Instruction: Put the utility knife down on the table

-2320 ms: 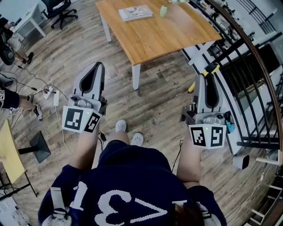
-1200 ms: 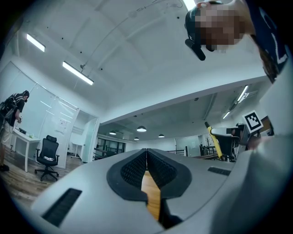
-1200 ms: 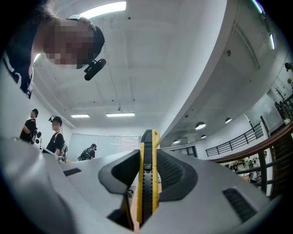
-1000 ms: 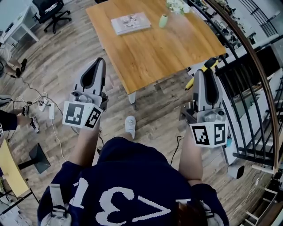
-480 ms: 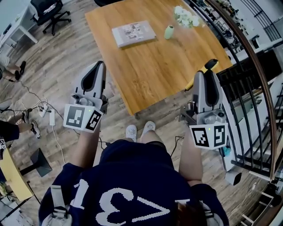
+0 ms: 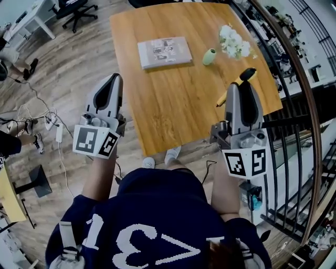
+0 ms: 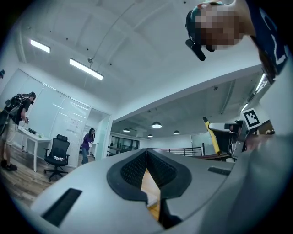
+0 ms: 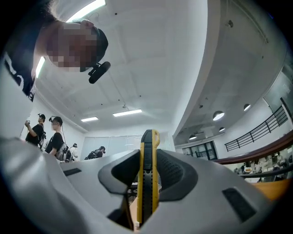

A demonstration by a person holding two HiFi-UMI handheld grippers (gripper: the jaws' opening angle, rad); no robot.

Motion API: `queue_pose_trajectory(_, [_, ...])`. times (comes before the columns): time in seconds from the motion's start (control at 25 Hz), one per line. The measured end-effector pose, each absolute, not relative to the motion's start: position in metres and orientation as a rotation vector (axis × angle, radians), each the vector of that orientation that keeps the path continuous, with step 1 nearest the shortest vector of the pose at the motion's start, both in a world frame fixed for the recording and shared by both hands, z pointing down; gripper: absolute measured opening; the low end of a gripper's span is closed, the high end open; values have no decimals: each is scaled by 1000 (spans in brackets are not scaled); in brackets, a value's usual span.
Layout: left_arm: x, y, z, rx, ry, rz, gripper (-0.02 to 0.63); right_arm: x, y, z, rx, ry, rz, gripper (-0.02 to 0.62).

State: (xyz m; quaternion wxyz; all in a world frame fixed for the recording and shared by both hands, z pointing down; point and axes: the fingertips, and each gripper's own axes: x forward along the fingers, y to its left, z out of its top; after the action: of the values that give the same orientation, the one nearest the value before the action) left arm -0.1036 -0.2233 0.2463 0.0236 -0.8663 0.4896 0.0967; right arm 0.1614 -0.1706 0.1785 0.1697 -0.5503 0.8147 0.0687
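A yellow and black utility knife stands upright between the jaws of my right gripper, which is shut on it. In the head view the knife sticks out past my right gripper above the right part of the wooden table. My left gripper hangs over the floor just left of the table's edge. In the left gripper view its jaws are pressed together with nothing between them, and the knife shows at the right.
On the table lie a magazine, a small green vase and white flowers. A black railing runs along the right. An office chair and people stand at the left, with cables on the floor.
I have stepped up to the table. Both grippers have come forward, and the right one with the knife now hangs over the tabletop instead of the floor.
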Motion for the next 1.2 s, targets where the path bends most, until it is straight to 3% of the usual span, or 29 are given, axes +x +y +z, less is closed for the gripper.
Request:
queue_pose_trajectory(0.64, [-58, -299, 290, -2633, 1682, 178, 15, 185, -291, 249, -1451, 2492, -48, 126])
queue_pose_trajectory(1.2, [-41, -343, 390, -2872, 1573, 34, 15, 169, -329, 484, -1784, 2633, -575, 126])
